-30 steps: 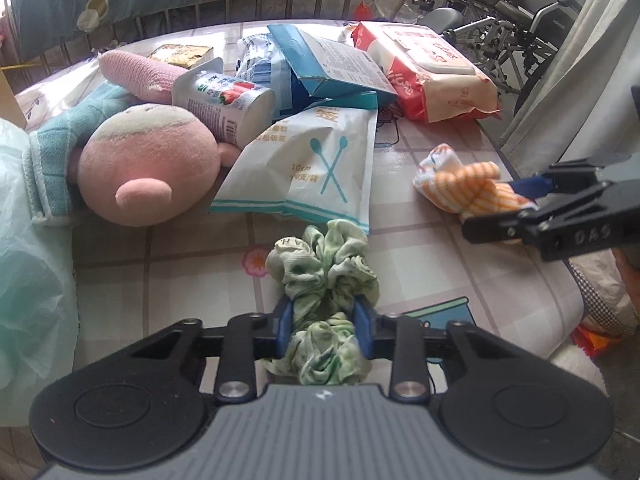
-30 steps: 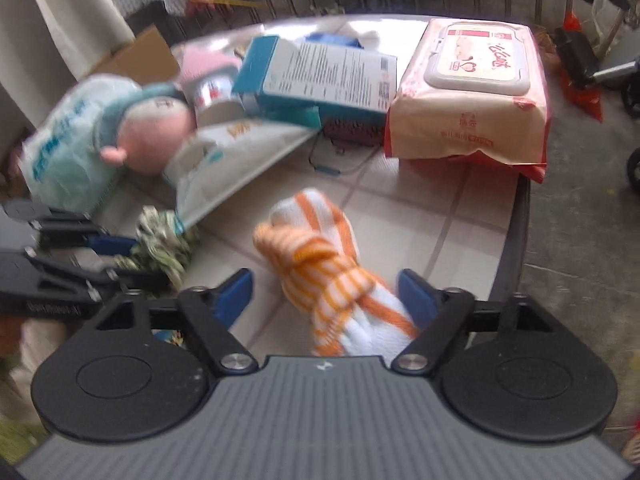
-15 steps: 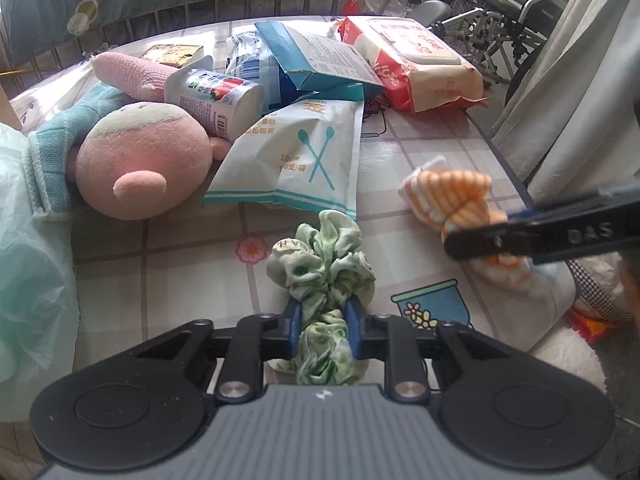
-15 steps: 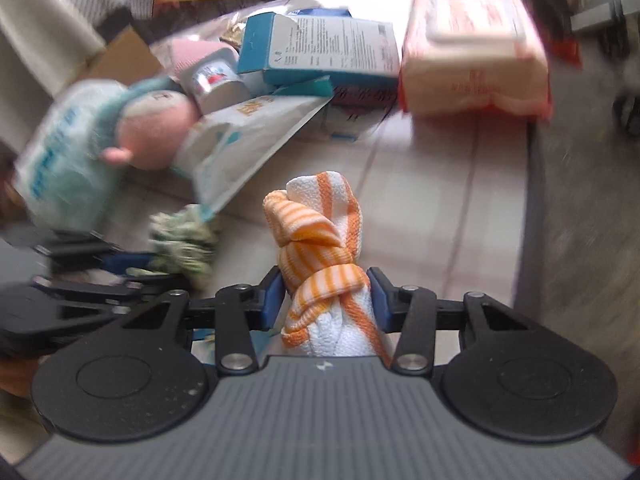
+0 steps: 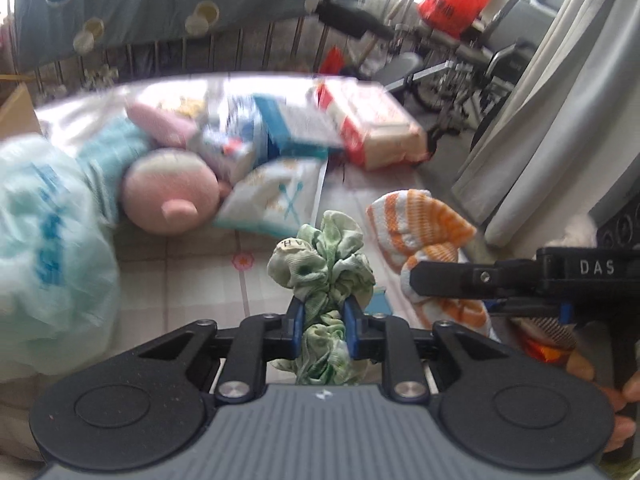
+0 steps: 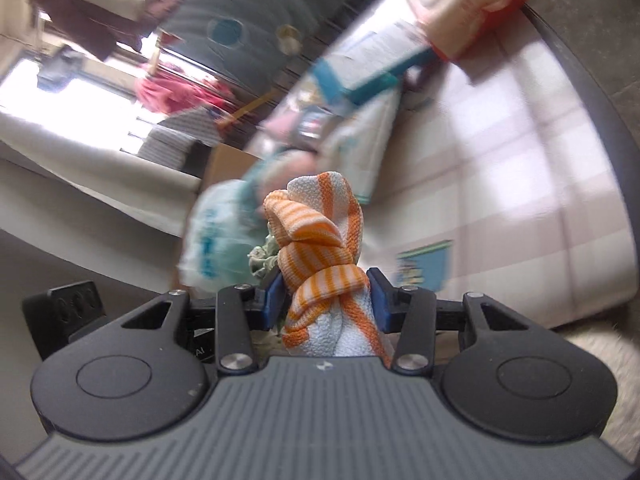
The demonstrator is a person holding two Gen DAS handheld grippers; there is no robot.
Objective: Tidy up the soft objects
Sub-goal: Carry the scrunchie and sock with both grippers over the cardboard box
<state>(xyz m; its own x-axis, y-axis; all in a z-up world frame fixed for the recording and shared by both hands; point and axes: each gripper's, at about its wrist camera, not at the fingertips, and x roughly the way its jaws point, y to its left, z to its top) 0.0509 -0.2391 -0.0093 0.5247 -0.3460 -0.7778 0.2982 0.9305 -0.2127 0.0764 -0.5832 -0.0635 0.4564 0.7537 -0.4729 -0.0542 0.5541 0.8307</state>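
Note:
My left gripper is shut on a green tie-dye scrunchie, which hangs lifted above the checked tablecloth. In the left wrist view the orange-and-white striped knotted cloth sits to the right, clamped by the right gripper's black fingers. In the right wrist view my right gripper is shut on that striped cloth, raised off the table and rolled sideways. A pink plush toy lies further back on the left.
At the back of the table lie a red-and-beige wipes pack, a teal box and a white cutlery pouch. A pale green plastic bag bulges at the left. Curtains and a wheelchair stand right.
Both grippers closed on their soft items and lifted them off the table. The right gripper has rolled sideways with the striped cloth. The table now looks farther away in the left view.

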